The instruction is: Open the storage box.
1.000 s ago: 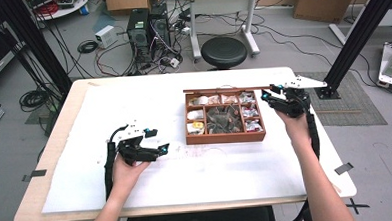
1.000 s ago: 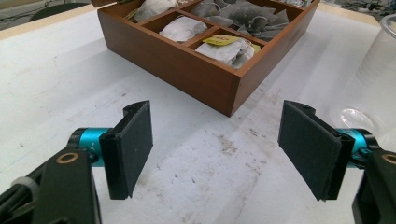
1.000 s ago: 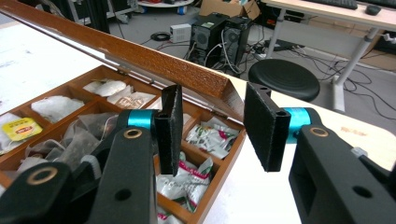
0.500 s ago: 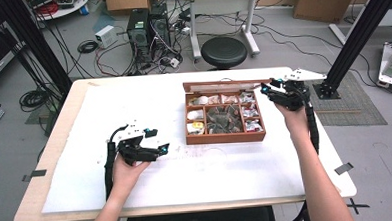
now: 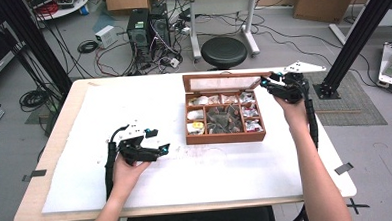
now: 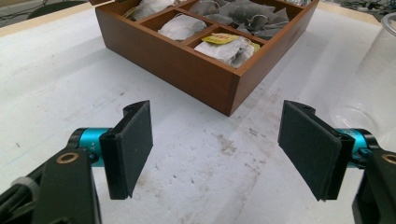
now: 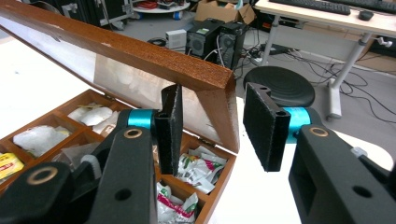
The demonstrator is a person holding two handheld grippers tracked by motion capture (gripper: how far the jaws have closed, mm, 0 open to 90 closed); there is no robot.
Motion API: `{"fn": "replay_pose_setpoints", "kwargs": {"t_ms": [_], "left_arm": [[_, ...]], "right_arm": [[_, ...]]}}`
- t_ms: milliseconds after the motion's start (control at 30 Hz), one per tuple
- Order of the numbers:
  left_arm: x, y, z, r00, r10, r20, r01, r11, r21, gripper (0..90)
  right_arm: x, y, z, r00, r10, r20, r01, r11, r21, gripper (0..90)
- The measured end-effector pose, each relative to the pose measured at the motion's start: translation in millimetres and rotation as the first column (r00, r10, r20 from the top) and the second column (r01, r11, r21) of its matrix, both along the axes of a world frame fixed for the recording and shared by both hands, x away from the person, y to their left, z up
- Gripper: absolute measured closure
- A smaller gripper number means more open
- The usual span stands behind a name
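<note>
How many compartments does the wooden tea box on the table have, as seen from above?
7 in the wooden tea box: three down the left side, three down the right side, and one large compartment in the middle. The raised lid may hide part of the back row.

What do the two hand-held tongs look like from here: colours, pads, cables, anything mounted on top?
Both tongs, left and right, have black bodies with turquoise collars behind flat, rectangular black pads, plus brass-coloured rivets at the joints. A black cable trails from each. The right one carries a pale grey three-cornered plate on top; the left has a white piece on top. The person's forearms are bare, no sleeves showing.
</note>
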State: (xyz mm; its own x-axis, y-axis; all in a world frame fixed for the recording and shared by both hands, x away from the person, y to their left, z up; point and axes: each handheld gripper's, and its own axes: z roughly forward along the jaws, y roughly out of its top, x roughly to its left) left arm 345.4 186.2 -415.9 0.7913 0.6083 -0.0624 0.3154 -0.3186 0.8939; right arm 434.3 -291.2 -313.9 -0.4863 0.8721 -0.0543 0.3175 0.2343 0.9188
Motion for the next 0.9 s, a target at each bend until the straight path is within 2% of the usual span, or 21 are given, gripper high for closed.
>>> {"fn": "replay_pose_setpoints", "kwargs": {"t_ms": [233,467,567,900], "left_arm": [[-0.1,-0.2,0.0,1.0,-0.002,-0.003,0.002,1.0,0.001,26.3],[-0.2,-0.5,-0.3,1.0,-0.002,-0.004,0.002,1.0,0.001,26.3],[0.0,-0.2,-0.3,1.0,-0.004,-0.005,0.004,1.0,0.002,26.3],[-1.2,0.3,-0.8,1.0,-0.005,-0.008,0.005,1.0,0.005,26.3]], "right_arm": [[5.4,1.2,3.5,1.0,-0.009,0.003,0.009,1.0,-0.004,58.9],[11.0,1.0,4.4,0.9999,-0.014,0.002,0.014,0.9996,0.026,58.9],[13.6,2.5,7.7,0.9998,-0.021,-0.002,0.021,0.9997,0.01,59.0],[20.1,5.0,11.1,0.9996,-0.026,-0.005,0.026,0.9996,0.009,59.0]]}}
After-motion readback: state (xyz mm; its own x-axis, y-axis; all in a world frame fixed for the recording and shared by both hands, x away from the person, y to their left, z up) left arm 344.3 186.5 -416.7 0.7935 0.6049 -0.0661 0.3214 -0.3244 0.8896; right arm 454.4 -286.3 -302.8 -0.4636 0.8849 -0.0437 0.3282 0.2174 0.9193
